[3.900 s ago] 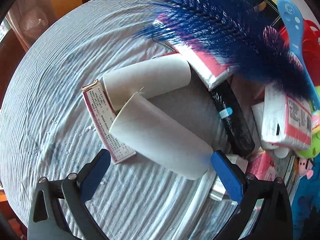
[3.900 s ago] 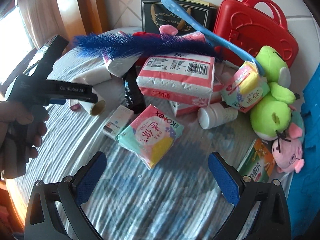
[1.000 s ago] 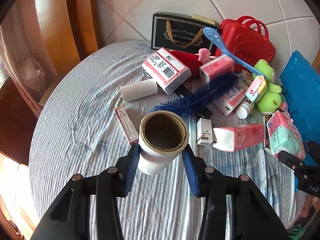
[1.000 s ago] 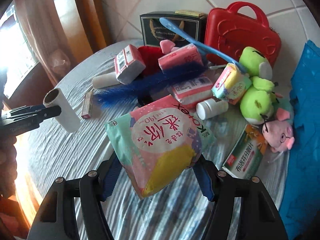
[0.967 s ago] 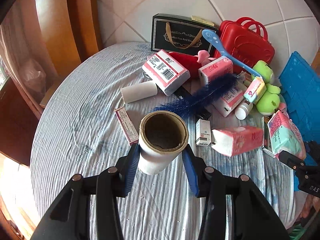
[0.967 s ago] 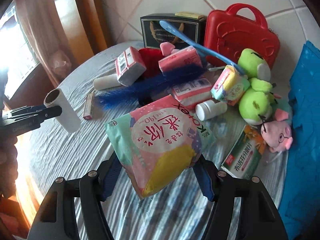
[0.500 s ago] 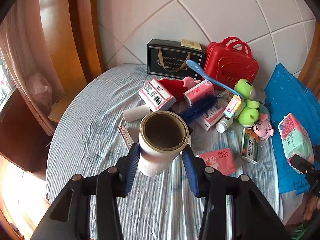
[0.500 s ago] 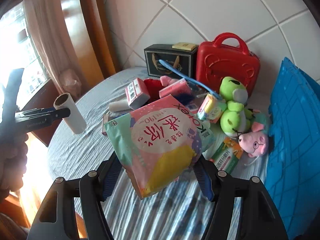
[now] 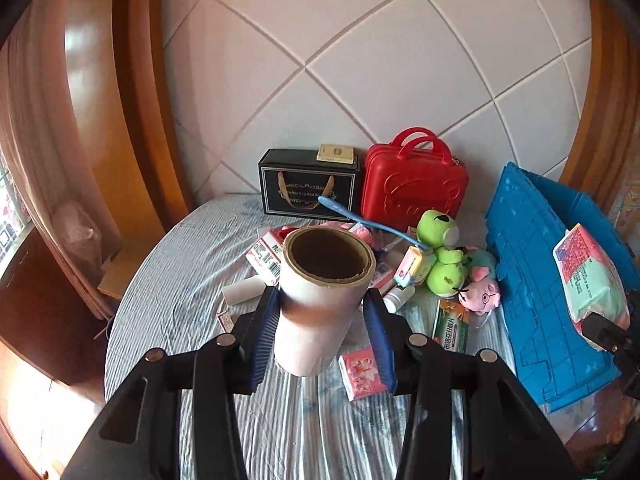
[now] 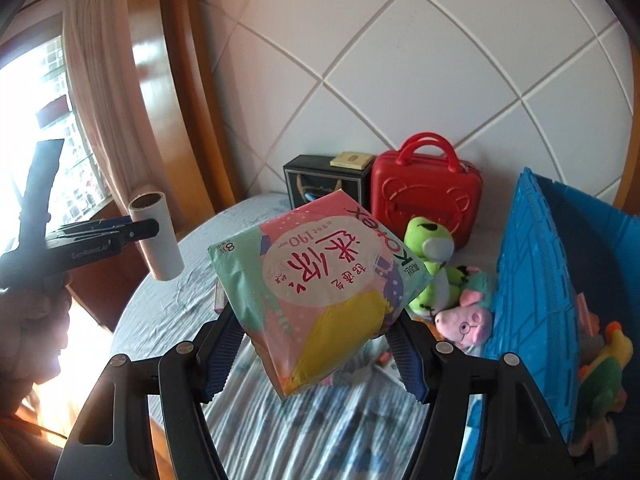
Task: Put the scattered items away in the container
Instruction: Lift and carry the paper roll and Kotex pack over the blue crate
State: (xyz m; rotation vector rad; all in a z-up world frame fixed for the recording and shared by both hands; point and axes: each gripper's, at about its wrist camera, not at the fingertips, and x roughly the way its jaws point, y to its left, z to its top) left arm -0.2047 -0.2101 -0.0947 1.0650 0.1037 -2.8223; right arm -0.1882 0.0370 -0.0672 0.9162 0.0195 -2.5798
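Observation:
My left gripper is shut on a cardboard tube, held high above the round table with its open end toward the camera. The tube and that left gripper also show at the left of the right wrist view. My right gripper is shut on a pastel pad packet, lifted beside the blue crate. In the left wrist view the packet hangs over the crate at the right. Toys lie inside the crate.
Scattered on the striped cloth: a green frog plush, a pink pig plush, a green box, a pink tissue pack, a second tube. A red case and black gift box stand by the tiled wall.
Both grippers have risen well above the table with their loads. The table items look smaller and farther, and the blue crate has come into fuller view at the right.

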